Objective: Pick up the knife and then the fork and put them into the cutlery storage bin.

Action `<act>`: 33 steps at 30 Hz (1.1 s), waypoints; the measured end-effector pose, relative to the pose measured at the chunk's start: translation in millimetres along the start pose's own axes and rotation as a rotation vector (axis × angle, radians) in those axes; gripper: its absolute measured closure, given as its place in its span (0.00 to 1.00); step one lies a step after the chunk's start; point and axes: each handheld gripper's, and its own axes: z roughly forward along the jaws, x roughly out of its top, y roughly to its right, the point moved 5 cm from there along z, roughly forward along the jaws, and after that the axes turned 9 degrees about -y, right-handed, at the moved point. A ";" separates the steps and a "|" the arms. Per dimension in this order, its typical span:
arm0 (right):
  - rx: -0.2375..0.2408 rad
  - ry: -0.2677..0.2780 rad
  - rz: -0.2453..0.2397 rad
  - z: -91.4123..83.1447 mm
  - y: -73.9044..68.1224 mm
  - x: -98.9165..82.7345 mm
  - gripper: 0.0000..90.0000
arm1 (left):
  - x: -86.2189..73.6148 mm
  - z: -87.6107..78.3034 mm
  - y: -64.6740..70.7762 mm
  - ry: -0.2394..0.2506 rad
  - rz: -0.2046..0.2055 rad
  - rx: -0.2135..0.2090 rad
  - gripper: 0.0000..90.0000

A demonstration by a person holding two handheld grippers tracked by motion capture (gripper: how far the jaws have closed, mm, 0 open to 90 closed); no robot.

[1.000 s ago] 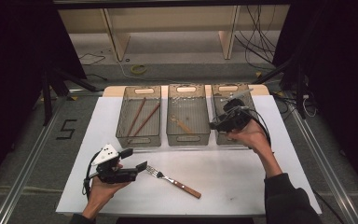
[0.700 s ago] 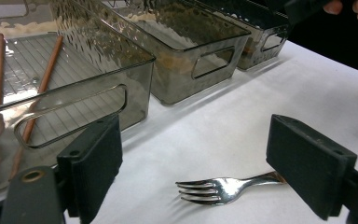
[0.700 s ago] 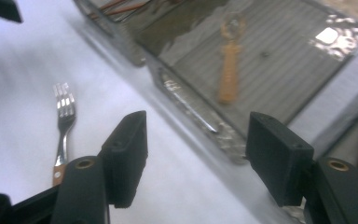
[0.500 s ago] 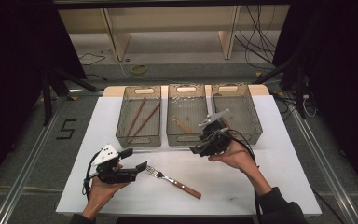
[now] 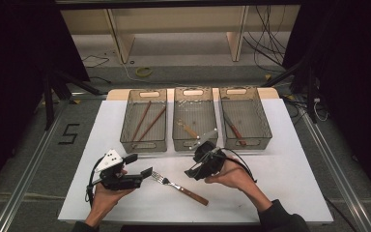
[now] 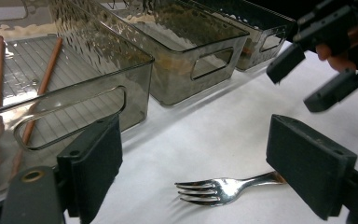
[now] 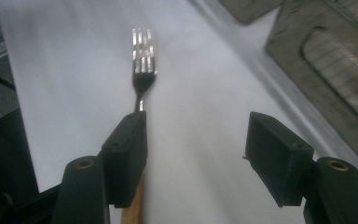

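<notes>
1. One fork [image 5: 178,186] lies on the white table [image 5: 294,169], between your grippers, below the three bins [image 5: 193,118].
2. Your right gripper [image 5: 193,173] hangs above its handle, jaws apart, empty.
3. Your left gripper [image 5: 145,166] rests agape beside the tines.
4. Next, straddle the handle, then close.

Glossy metal fork [image 5: 178,186] with wooden handle; smoky translucent plastic bins [image 5: 143,121].

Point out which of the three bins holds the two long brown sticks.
The left bin, nearest the left hand-held gripper. Two long brown sticks lie in it; the middle bin and right bin each hold one shorter utensil.
</notes>
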 end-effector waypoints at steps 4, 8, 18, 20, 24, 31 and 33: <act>0.019 -0.023 -0.023 8.1 -9.1 -1.0 0.45 | 0.2 -0.4 0.1 0.001 0.001 0.000 0.20; 0.031 -0.042 -0.028 15.1 -14.2 -2.1 0.46 | 0.1 -0.4 -0.1 0.001 0.001 0.000 0.20; 0.050 -0.092 -0.068 34.0 -26.7 -6.9 0.49 | 0.1 -0.7 0.1 0.001 0.005 0.000 0.20; 0.048 -0.107 -0.080 37.4 -28.6 -7.7 0.50 | 0.0 -0.6 -0.1 0.000 0.005 0.001 0.20; 0.046 -0.122 -0.090 41.8 -30.8 -9.2 0.53 | 0.0 -0.3 0.3 0.000 0.004 0.001 0.20; 0.049 -0.146 -0.103 48.0 -31.5 -12.2 0.56 | -0.3 -0.1 0.4 -0.004 0.008 0.001 0.20; 0.047 -0.147 -0.108 49.1 -32.6 -12.3 0.58 | -0.4 0.0 0.4 -0.005 0.008 0.000 0.20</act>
